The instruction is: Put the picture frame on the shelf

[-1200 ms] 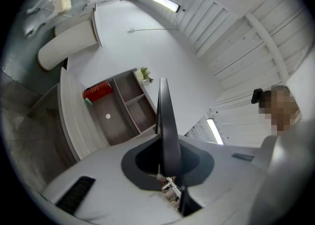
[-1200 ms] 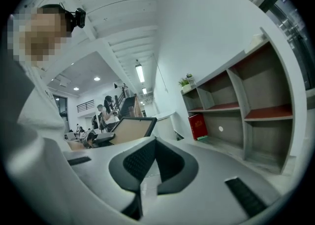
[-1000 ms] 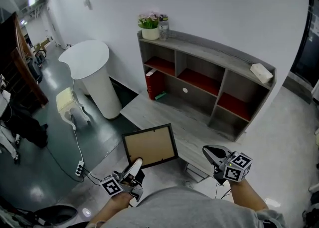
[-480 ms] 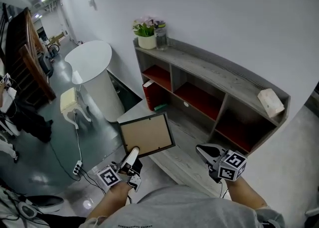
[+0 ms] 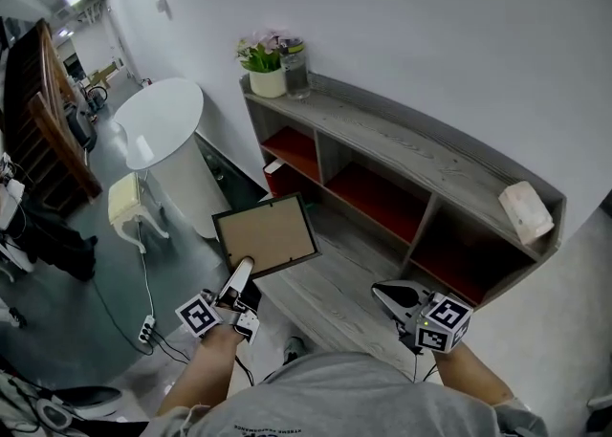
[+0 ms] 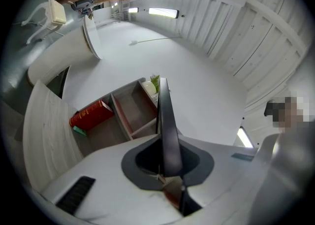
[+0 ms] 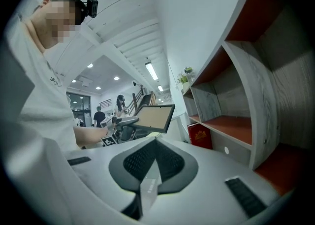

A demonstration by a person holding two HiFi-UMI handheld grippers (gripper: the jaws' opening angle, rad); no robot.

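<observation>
Left gripper (image 5: 243, 266) pinches thin black edge of rectangular picture frame (image 5: 266, 244), tan panel. Right gripper (image 5: 380, 290) pressed together, empty. Grey woodgrain shelf (image 5: 421, 153), red-floored cubbies.

You stood in a staged room corner inside a larger hall, not a real home. A low grey shelf (image 5: 411, 153) with a potted plant (image 5: 260, 60) backed onto a bare white partition wall (image 5: 402, 14). A power strip (image 5: 147, 329) lay on the glossy floor (image 5: 86, 301). Beyond were a wooden staircase (image 5: 46, 110), ceiling strip lights (image 7: 151, 70) and other people (image 7: 99, 116).
</observation>
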